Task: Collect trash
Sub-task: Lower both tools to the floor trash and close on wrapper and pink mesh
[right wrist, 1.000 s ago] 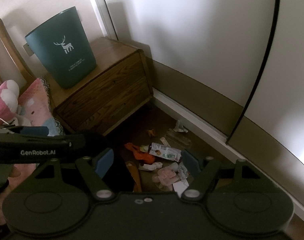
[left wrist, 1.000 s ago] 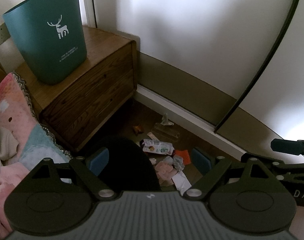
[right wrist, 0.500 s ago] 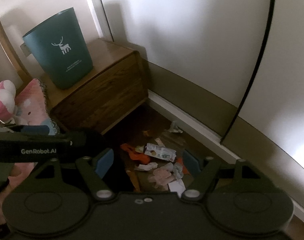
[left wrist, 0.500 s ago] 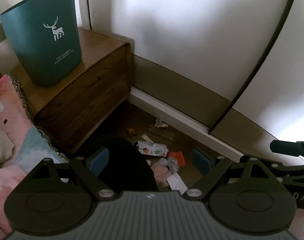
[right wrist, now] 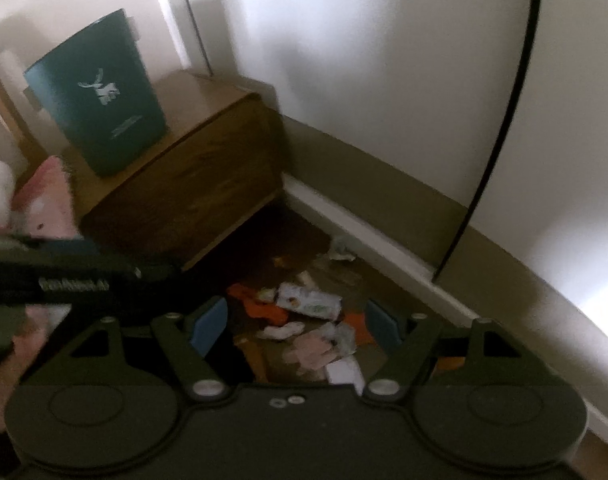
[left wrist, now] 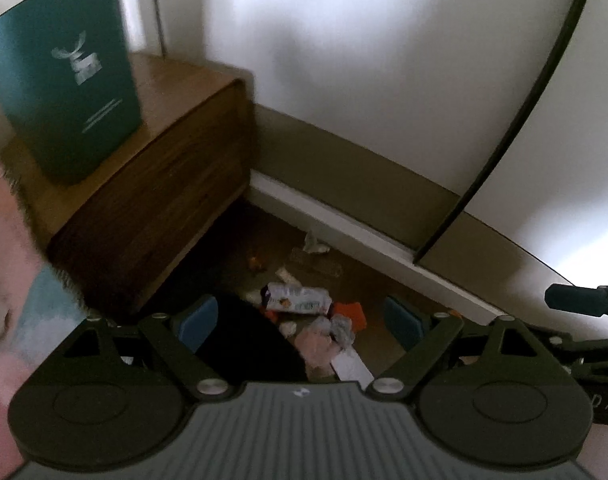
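**A:** so the trash pile (left wrist: pixel 315 320) is sitting on the floor (left wrist: pixel 383 280) in the corner, between the wooden nightstand (left wrist: pixel 164 216) and the skirting board (left wrist: pixel 355 232). It's all light stuff by the look of it: a printed snack wrapper (left wrist: pixel 298 299), an orange scrap (left wrist: pixel 349 312), a pink crumpled bit (left wrist: pixel 315 344), a white paper slip (left wrist: pixel 349 366), and a clear wad (left wrist: pixel 315 243) off by the wall.

**B:** yeah, I'd guess none of it weighs anything. The wrapper looks slick and floppy, so I'd pinch it across the short middle, not the end. The crumpled pieces should squash nicely, just take them at the fattest bunch. The flat slip is the annoying one, probably needs an edge lifted.

**A:** both tools are wide open with nothing in them: left tool (left wrist: pixel 300 320) hangs above the pile, right tool (right wrist: pixel 294 322) too.

**B:** and the teal bin (left wrist: pixel 64 80) is up on the nightstand, well apart from the pile. Pink bedding (left wrist: pixel 8 280) at the left, keep clear of that.
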`<state>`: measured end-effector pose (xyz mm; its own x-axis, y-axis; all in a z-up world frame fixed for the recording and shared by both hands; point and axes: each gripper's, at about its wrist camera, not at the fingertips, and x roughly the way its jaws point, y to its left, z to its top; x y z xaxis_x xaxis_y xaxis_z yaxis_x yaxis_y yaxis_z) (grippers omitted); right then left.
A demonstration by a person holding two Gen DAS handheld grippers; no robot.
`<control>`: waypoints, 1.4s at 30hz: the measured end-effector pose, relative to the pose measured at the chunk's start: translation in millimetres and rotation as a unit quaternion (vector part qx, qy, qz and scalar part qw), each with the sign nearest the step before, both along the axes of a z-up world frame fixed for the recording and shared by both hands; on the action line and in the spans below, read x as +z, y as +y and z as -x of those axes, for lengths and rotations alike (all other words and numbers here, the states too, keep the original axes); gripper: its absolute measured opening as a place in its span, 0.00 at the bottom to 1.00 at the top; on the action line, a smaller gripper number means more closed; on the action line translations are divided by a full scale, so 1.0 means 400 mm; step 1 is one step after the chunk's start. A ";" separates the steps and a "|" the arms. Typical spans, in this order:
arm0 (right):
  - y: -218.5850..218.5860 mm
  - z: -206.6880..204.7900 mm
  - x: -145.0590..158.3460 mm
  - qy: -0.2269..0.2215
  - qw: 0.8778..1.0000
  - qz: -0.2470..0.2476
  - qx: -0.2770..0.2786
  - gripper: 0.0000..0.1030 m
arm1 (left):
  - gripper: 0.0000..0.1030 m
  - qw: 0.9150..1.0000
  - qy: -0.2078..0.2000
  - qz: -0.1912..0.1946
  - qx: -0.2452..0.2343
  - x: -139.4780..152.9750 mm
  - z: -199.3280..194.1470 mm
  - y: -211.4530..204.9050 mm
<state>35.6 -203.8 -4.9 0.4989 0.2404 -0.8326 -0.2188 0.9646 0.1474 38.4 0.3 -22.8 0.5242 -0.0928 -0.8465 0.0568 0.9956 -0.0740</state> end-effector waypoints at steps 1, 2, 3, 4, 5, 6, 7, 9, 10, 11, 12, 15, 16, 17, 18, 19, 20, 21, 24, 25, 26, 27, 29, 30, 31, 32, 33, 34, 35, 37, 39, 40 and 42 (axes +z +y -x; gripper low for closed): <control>-0.009 -0.011 -0.015 -0.005 1.000 0.007 -0.001 0.74 | 0.88 1.000 -0.006 0.003 -0.007 -0.006 -0.022 -0.001; -0.017 -0.021 -0.030 -0.005 1.000 0.011 -0.002 0.74 | 0.88 1.000 -0.014 0.006 -0.011 -0.011 -0.047 -0.003; -0.027 -0.035 -0.046 -0.002 1.000 0.011 -0.003 0.74 | 0.88 1.000 -0.024 0.009 -0.014 -0.015 -0.078 -0.001; -0.040 -0.055 -0.070 0.002 1.000 0.010 -0.005 0.74 | 0.88 0.999 -0.033 0.013 -0.018 -0.020 -0.107 0.000; -0.051 -0.074 -0.089 0.005 1.000 0.009 -0.007 0.74 | 0.88 0.999 -0.041 0.015 -0.021 -0.024 -0.138 0.000; -0.057 -0.090 -0.106 0.006 1.000 0.009 -0.007 0.74 | 0.88 0.998 -0.051 0.016 -0.021 -0.031 -0.178 0.004; -0.064 -0.114 -0.129 0.007 1.000 0.012 -0.004 0.74 | 0.88 0.998 -0.059 0.019 -0.021 -0.038 -0.211 0.007; -0.072 -0.158 -0.172 0.000 1.000 0.030 -0.002 0.74 | 0.88 0.998 -0.063 0.022 -0.021 -0.060 -0.289 0.017; -0.072 -0.172 -0.189 -0.002 0.999 0.036 -0.001 0.74 | 0.88 0.997 -0.066 0.022 -0.022 -0.072 -0.319 0.021; -0.076 -0.198 -0.217 -0.001 0.999 0.041 -0.003 0.74 | 0.88 0.997 -0.068 0.018 -0.028 -0.091 -0.359 0.025; -0.078 -0.219 -0.243 0.005 0.999 0.041 -0.009 0.74 | 0.88 0.997 -0.066 0.009 -0.034 -0.116 -0.399 0.025; -0.087 -0.287 -0.334 0.021 0.999 0.017 -0.022 0.74 | 0.88 0.997 -0.054 -0.009 -0.056 -0.194 -0.489 0.030; -0.084 -0.311 -0.372 0.026 0.999 0.011 -0.025 0.74 | 0.88 0.997 -0.047 -0.014 -0.067 -0.231 -0.519 0.030; -0.081 -0.328 -0.404 0.028 0.999 0.010 -0.028 0.74 | 0.88 0.996 -0.039 -0.015 -0.080 -0.274 -0.549 0.032; -0.077 -0.345 -0.440 0.033 0.999 0.013 -0.033 0.74 | 0.88 0.996 -0.033 -0.019 -0.086 -0.309 -0.568 0.034; -0.073 -0.364 -0.482 0.040 0.998 0.012 -0.036 0.74 | 0.88 0.995 -0.027 -0.026 -0.096 -0.354 -0.589 0.034; -0.069 -0.378 -0.519 0.044 0.998 0.013 -0.037 0.74 | 0.88 0.993 -0.019 -0.032 -0.112 -0.401 -0.603 0.032; -0.062 -0.391 -0.565 0.049 0.998 0.019 -0.038 0.74 | 0.88 0.990 -0.004 -0.036 -0.133 -0.457 -0.623 0.029; -0.055 -0.421 -0.680 0.075 0.996 0.031 -0.029 0.73 | 0.88 0.984 0.027 -0.047 -0.168 -0.601 -0.654 0.025; -0.051 -0.431 -0.725 0.088 0.995 0.035 -0.025 0.73 | 0.88 0.982 0.042 -0.052 -0.179 -0.658 -0.664 0.023; -0.048 -0.437 -0.760 0.098 0.994 0.037 -0.020 0.73 | 0.88 0.979 0.052 -0.055 -0.192 -0.708 -0.670 0.020; -0.045 -0.443 -0.799 0.110 0.993 0.040 -0.016 0.73 | 0.88 0.975 0.059 -0.060 -0.204 -0.755 -0.676 0.018; -0.034 -0.452 -0.875 0.135 0.990 0.050 -0.006 0.72 | 0.88 0.968 0.070 -0.070 -0.230 -0.839 -0.676 0.011; -0.028 -0.454 -0.915 0.150 0.987 0.054 -0.001 0.72 | 0.88 0.965 0.078 -0.075 -0.238 -0.879 -0.683 0.008; -0.021 -0.457 -0.949 0.164 0.985 0.053 0.003 0.72 | 0.88 0.963 0.087 -0.077 -0.244 -0.919 -0.685 0.005; -0.015 -0.457 -0.978 0.179 0.983 0.051 0.010 0.72 | 0.88 0.960 0.096 -0.077 -0.252 -0.959 -0.687 0.004; -0.003 -0.455 -1.012 0.192 0.980 0.050 0.019 0.72 | 0.88 0.956 0.104 -0.078 -0.262 -0.996 -0.686 -0.001; 0.006 -0.453 -1.032 0.200 0.978 0.048 0.025 0.72 | 0.88 0.951 0.109 -0.085 -0.276 -1.036 -0.680 -0.009; 0.019 -0.453 -1.057 0.208 0.977 0.039 0.036 0.72 | 0.88 0.946 0.111 -0.093 -0.290 -1.065 -0.675 -0.017; 0.055 -0.450 -1.102 0.224 0.972 0.026 0.071 0.72 | 0.88 0.934 0.114 -0.099 -0.322 -1.121 -0.655 -0.032; 0.112 -0.436 -1.150 0.232 0.964 0.034 0.124 0.72 | 0.88 0.923 0.122 -0.106 -0.349 -1.181 -0.638 -0.046; 0.133 -0.429 -1.166 0.235 0.960 0.034 0.146 0.72 | 0.88 0.919 0.125 -0.109 -0.359 -1.204 -0.632 -0.052; 0.182 -0.413 -1.204 0.238 0.953 0.040 0.183 0.73 | 0.88 0.909 0.136 -0.113 -0.378 -1.246 -0.625 -0.061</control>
